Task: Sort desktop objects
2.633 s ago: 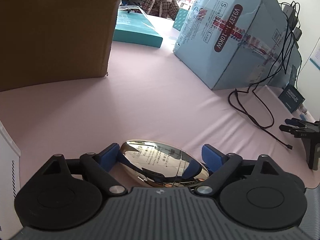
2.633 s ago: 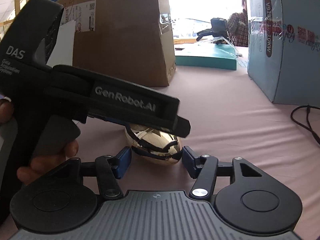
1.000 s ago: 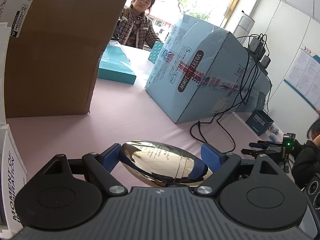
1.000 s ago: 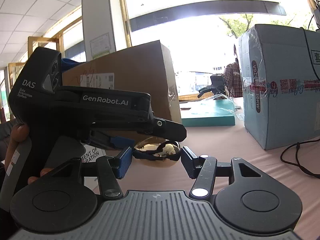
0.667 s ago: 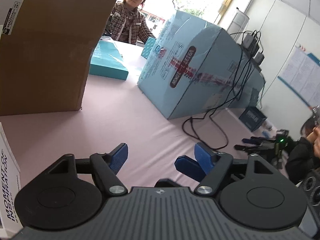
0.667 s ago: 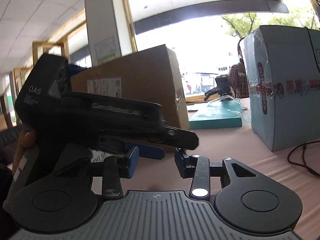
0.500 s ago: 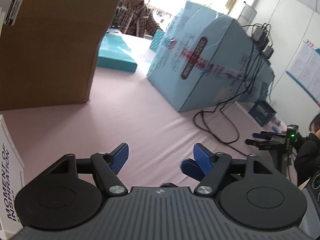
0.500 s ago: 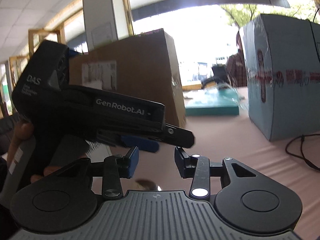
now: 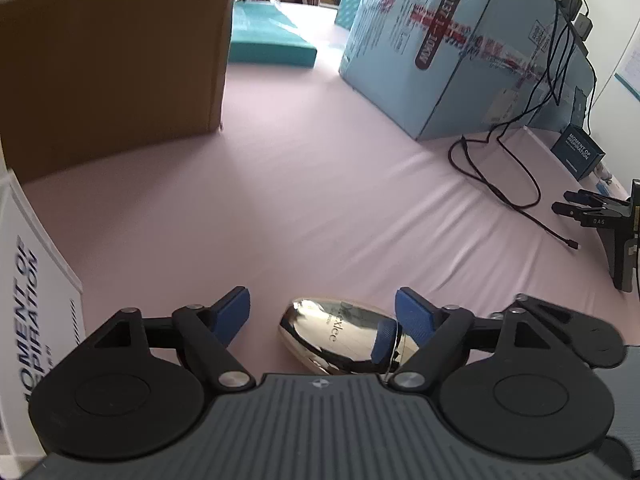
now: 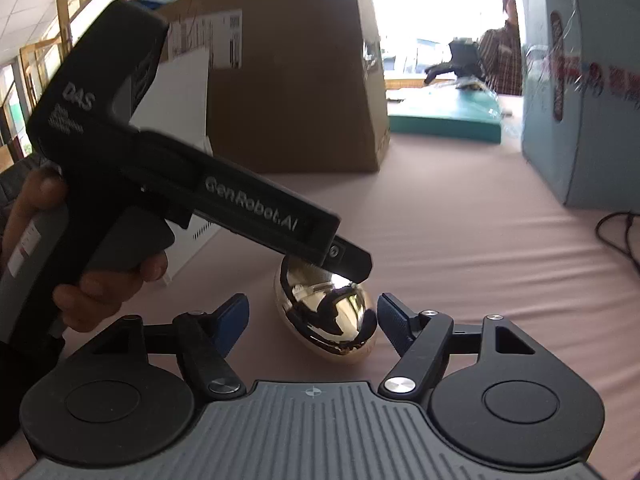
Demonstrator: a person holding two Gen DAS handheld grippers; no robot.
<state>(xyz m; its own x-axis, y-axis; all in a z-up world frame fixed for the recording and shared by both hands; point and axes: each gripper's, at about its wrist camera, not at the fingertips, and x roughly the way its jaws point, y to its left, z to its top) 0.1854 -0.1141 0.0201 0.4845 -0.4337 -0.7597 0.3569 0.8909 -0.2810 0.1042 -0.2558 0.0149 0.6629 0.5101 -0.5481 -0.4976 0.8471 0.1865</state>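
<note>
Gold egg-shaped case lower centre, on pink cloth; likely slick, rigid, roll-prone; grip broad flanks; left gripper, right gripper both spread, empty.

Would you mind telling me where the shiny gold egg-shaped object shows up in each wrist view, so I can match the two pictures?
Left wrist: the gold egg lies on the pink cloth at bottom centre, between the open left gripper fingers, nearer the right-hand one.
Right wrist: the egg sits low at centre between the open right gripper fingers, partly under the left gripper's body.
Shared landmark: the brown cardboard box.
</note>
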